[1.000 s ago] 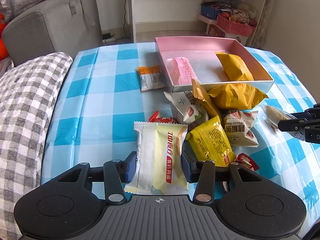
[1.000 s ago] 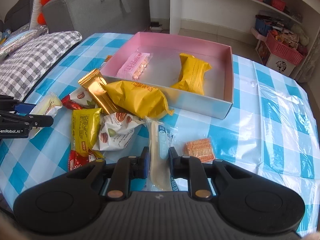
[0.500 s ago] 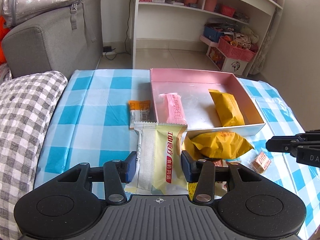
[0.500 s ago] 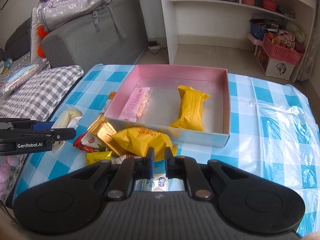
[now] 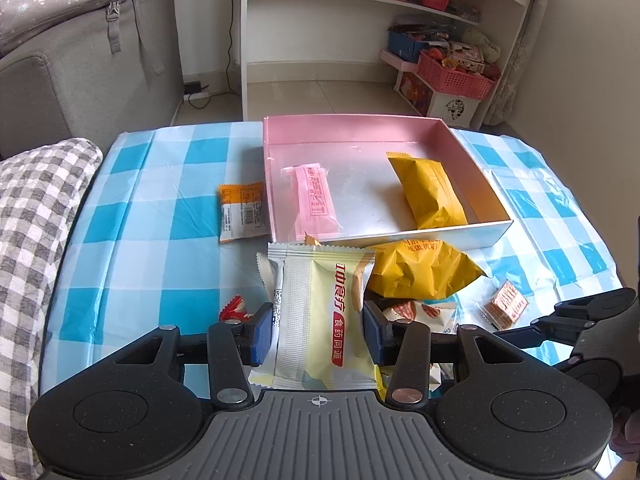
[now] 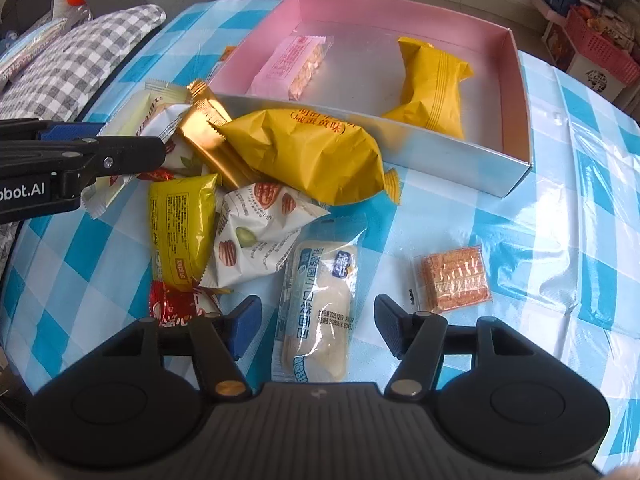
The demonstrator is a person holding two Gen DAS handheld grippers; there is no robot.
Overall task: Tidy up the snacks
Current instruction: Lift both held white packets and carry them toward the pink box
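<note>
My left gripper (image 5: 316, 330) is shut on a pale yellow snack packet (image 5: 320, 312) with red lettering, held above the snack pile. A pink box (image 5: 488, 232) beyond it holds a pink wrapped bar (image 5: 314, 196) and a yellow packet (image 5: 432, 192). My right gripper (image 6: 316, 320) hangs over the table with its jaws opening. A clear-wrapped white cake (image 6: 320, 300) lies flat between them, untouched by the pads. The left gripper (image 6: 80, 156) shows at the left edge of the right wrist view.
Loose snacks lie in front of the box: a big yellow bag (image 6: 312, 156), a gold bar (image 6: 212, 136), a nut packet (image 6: 260, 236), a yellow-green packet (image 6: 180, 228), a red one (image 6: 180, 304), an orange wafer (image 6: 454, 276). An orange-white packet (image 5: 242, 212) lies left of the box. A checked cushion (image 5: 32, 220) borders the table.
My right gripper lifted the white cake, then came back down and opened, leaving it flat on the table. My left gripper rose and drew back with its packet still held.
</note>
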